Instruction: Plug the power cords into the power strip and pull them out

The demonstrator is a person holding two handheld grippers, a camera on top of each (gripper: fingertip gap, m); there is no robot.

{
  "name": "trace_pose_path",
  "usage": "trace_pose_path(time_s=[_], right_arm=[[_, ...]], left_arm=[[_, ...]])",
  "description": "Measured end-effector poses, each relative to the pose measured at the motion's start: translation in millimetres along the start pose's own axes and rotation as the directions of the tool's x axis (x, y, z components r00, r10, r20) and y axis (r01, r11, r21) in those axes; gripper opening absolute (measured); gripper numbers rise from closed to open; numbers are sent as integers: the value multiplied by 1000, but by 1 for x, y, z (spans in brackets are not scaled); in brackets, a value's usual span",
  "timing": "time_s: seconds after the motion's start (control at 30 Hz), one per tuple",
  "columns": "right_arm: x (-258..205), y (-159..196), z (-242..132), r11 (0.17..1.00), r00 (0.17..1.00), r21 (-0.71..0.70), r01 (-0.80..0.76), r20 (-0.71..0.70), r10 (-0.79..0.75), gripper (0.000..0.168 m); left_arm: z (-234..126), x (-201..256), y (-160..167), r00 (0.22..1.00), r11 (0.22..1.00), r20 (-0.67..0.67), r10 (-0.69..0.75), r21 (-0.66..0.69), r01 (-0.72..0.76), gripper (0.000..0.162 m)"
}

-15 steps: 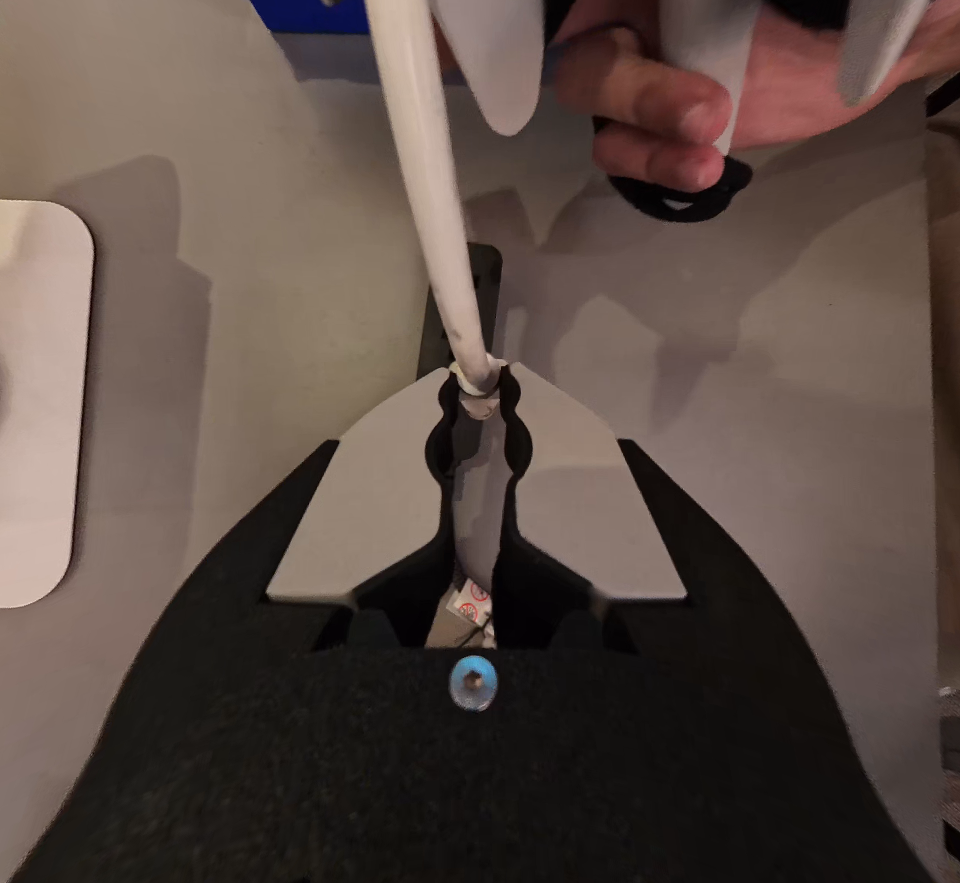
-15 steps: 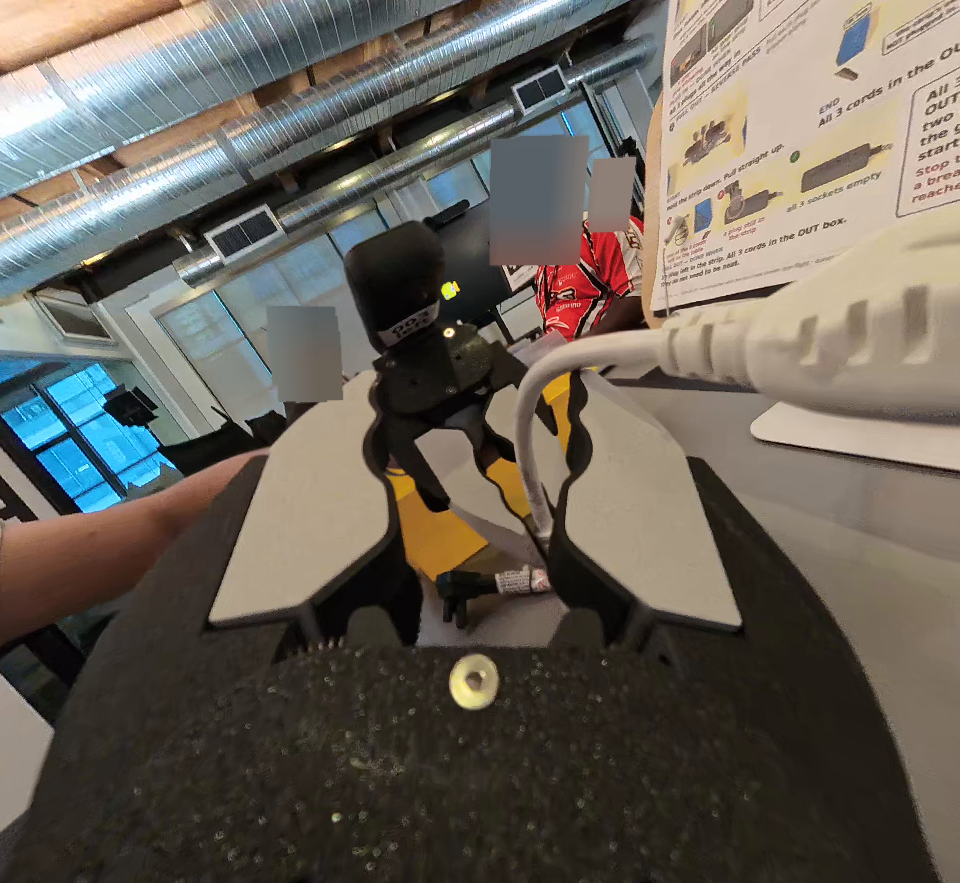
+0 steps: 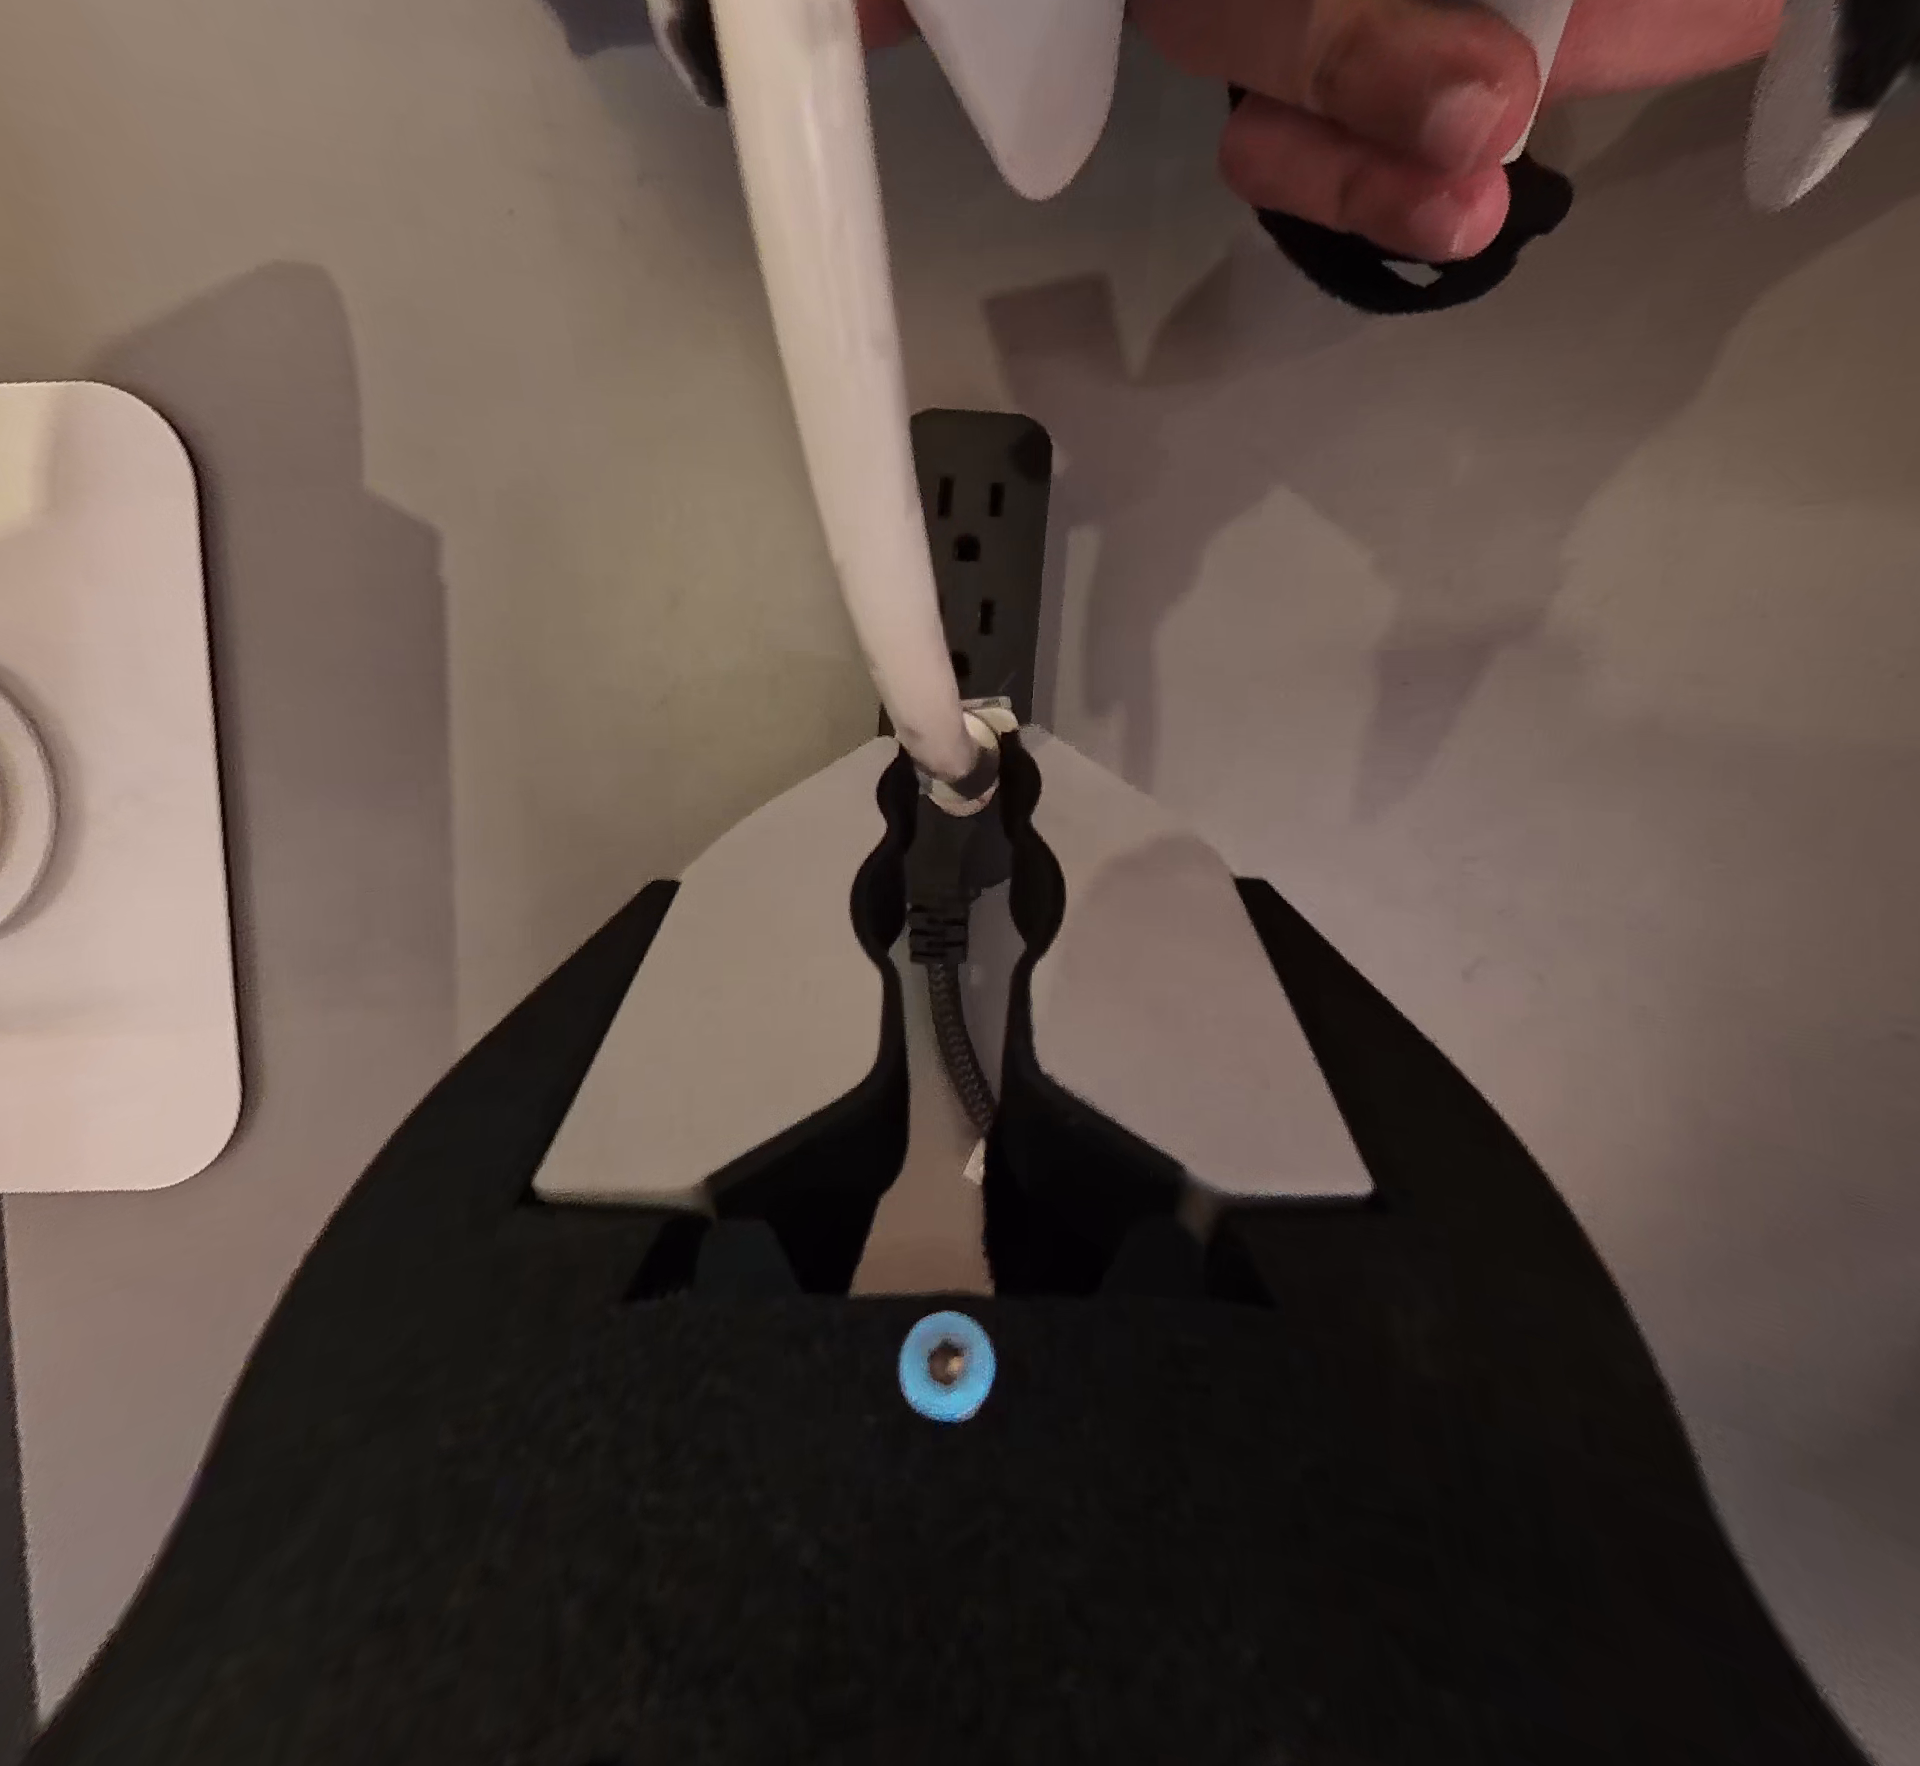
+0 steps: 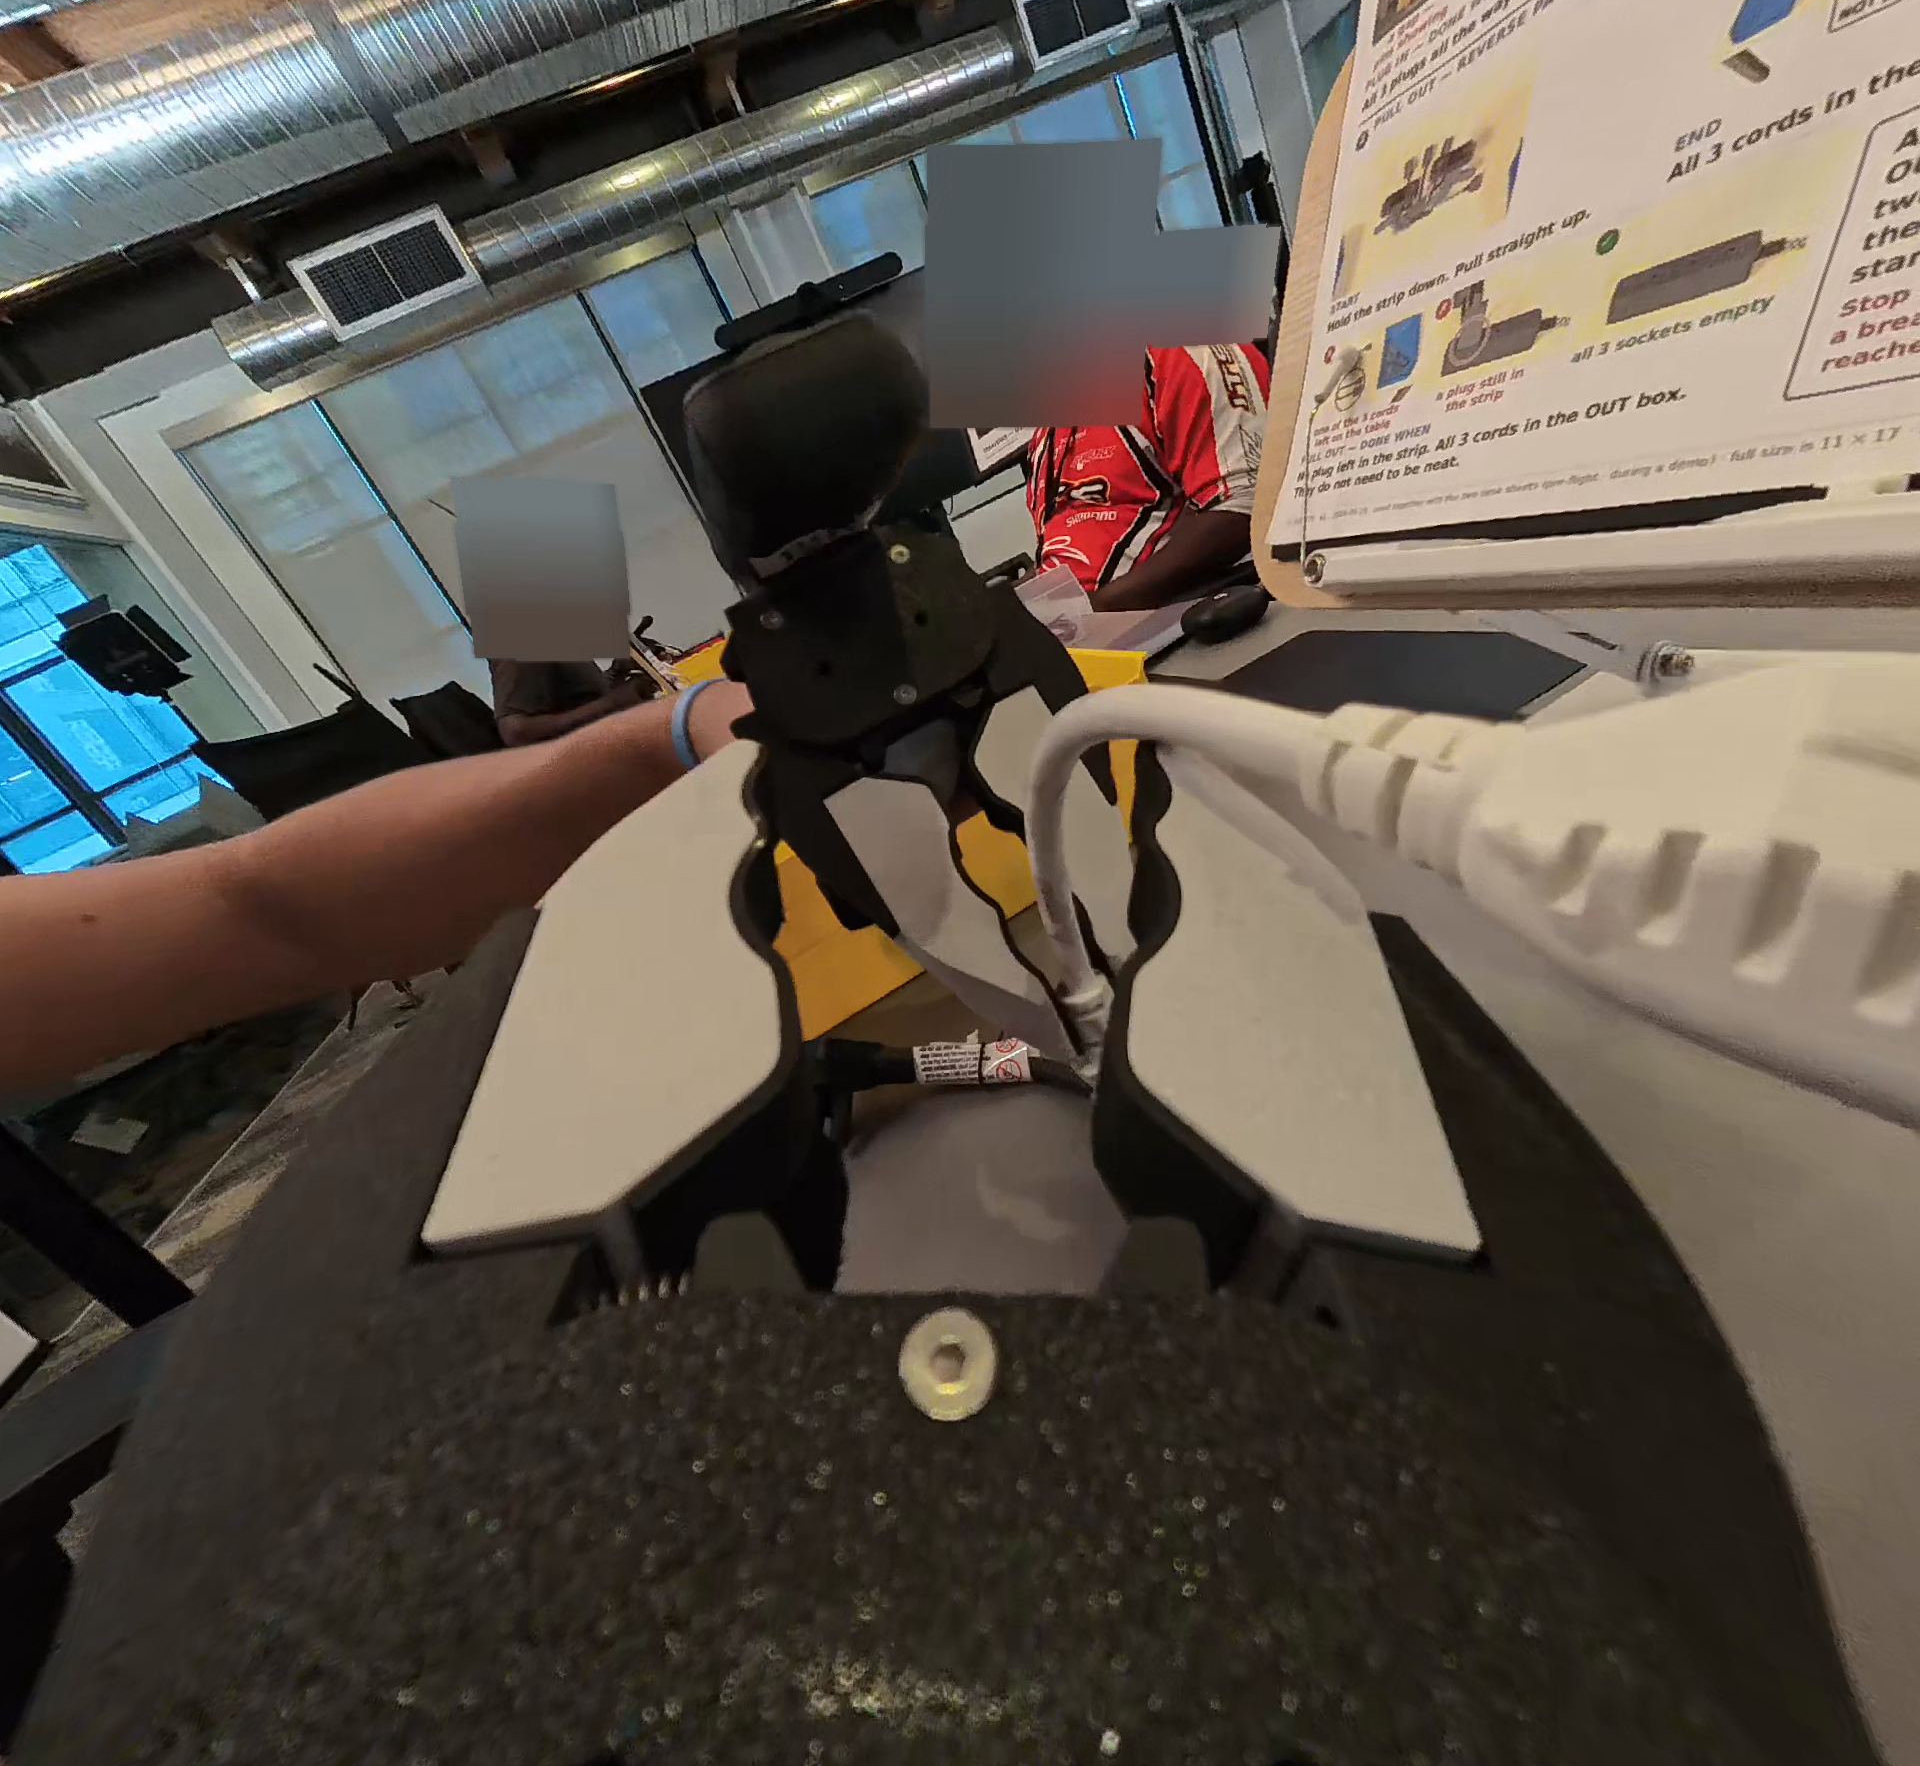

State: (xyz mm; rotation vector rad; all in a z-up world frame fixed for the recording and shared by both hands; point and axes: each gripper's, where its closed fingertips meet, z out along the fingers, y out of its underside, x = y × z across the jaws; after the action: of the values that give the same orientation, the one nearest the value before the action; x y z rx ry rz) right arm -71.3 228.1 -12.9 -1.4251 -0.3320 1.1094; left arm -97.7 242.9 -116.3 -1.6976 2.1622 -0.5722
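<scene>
White power cord [image 3: 831, 345] pinched at the tips of the left gripper [image 3: 961, 766], above the black power strip [image 3: 987, 553].
The strip lies flat on the grey bench [image 3: 1455, 677], sockets up. The right gripper [image 4: 951, 895] has its jaws spread, the cord's white plug [image 4: 1621, 843] just beside them.

power strip [image 3: 992, 563] part hidden by white cord [image 3: 831, 366]; white plug [image 4: 1683, 885] cut off

In the left wrist view the power strip [image 3: 987, 563] lies on the table [image 3: 1455, 781] just ahead of the left gripper [image 3: 961, 781], whose tips seemingly pinch the white cord [image 3: 821, 314]. A pad [image 3: 104, 781] lies left; the right gripper [image 3: 1039, 2] hangs beyond.
</scene>
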Motion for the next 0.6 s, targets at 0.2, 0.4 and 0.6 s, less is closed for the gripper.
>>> trace_pose_path(time_s=[0.2, 0.4, 0.6], right_arm=[[3, 7, -1, 1000, 1000, -20, -6, -9, 6, 65], [13, 18, -3, 994, 996, -92, 52, -65, -58, 61], [37, 55, -5, 945, 973, -306, 117, -153, -170, 55]], left_arm=[[5, -2, 5, 1000, 999, 2, 2, -34, -2, 15], [11, -2, 6, 1000, 999, -28, -8, -38, 7, 15], [14, -1, 4, 1000, 1000, -27, 6, -16, -6, 15]])
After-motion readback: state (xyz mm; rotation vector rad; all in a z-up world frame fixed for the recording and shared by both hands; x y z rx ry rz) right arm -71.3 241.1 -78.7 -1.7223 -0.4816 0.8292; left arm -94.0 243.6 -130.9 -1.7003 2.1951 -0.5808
